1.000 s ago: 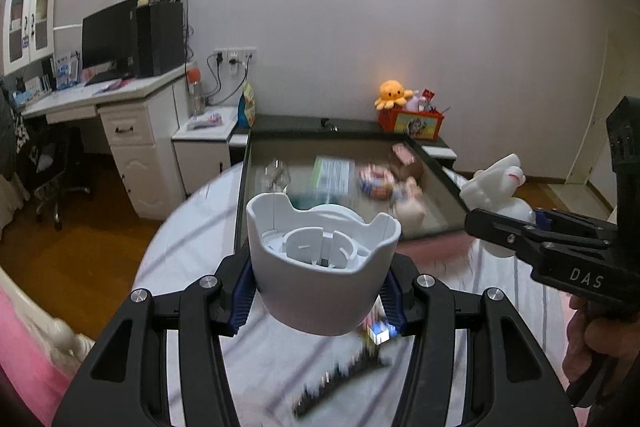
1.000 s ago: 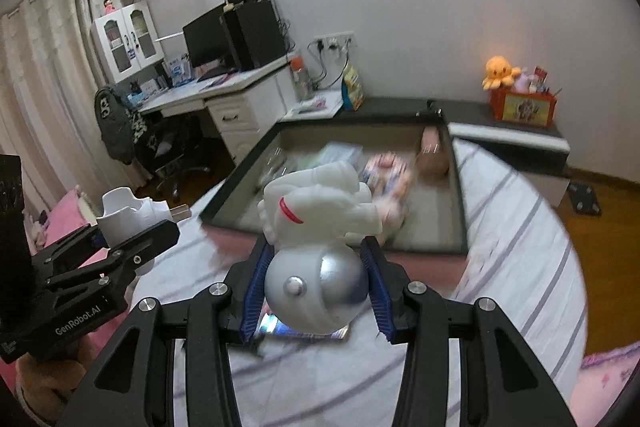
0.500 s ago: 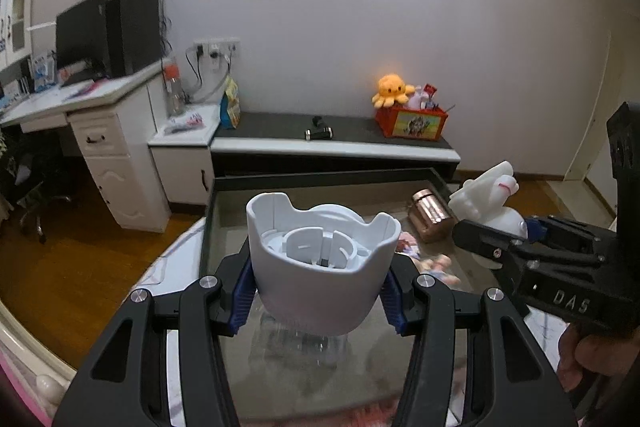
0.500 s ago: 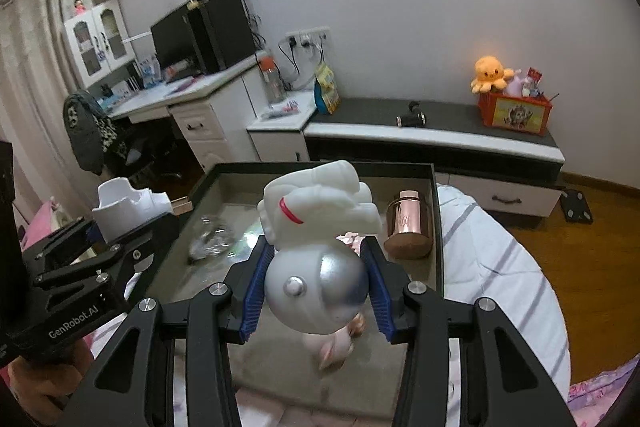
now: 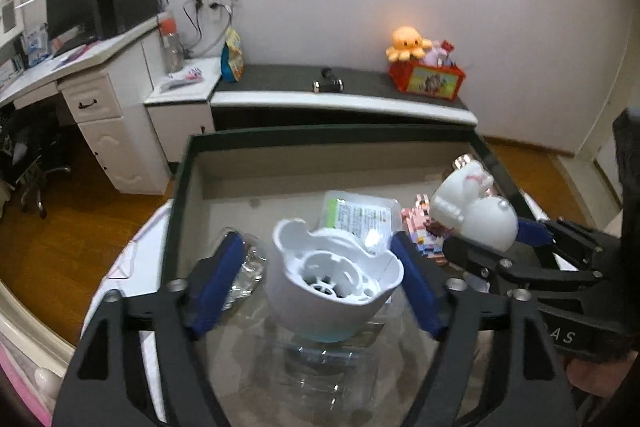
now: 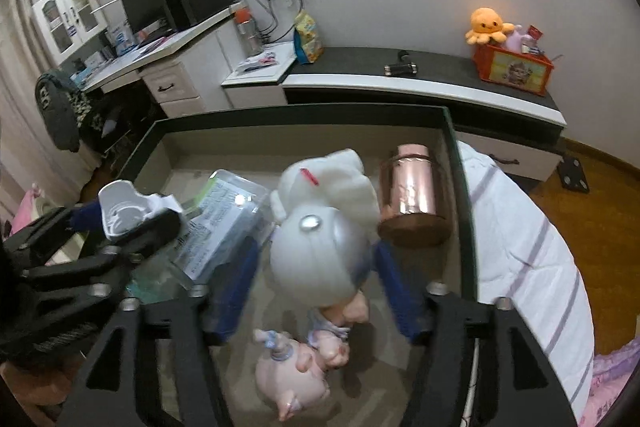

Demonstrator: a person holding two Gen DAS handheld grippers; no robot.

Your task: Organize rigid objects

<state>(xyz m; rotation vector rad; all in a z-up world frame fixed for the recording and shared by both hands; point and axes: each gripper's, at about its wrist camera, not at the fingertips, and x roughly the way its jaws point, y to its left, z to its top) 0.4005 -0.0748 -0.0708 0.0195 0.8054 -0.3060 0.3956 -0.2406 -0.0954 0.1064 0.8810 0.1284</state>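
My left gripper (image 5: 316, 279) is open over the dark-rimmed box (image 5: 320, 137); the white plastic cup-shaped part (image 5: 334, 277) sits loose between its spread blue pads, tilted, above clear plastic packaging (image 5: 324, 371). My right gripper (image 6: 314, 283) is open too; the white and silver toy figure (image 6: 320, 227) stands free between its pads, over a pink pig figure (image 6: 294, 383). The white toy also shows in the left wrist view (image 5: 472, 205), and the white part in the right wrist view (image 6: 124, 209).
The box (image 6: 456, 163) also holds a copper tin (image 6: 412, 199), a clear pack with a green label (image 5: 356, 217) and pink block figures (image 5: 420, 227). The box lies on a striped white bedsheet (image 6: 528, 247). A low cabinet (image 5: 340, 99) and a desk (image 5: 92, 79) stand behind.
Both grippers moved forward over the box and lowered. Both have opened: the white part and the white toy are no longer clamped and have tilted between the pads.
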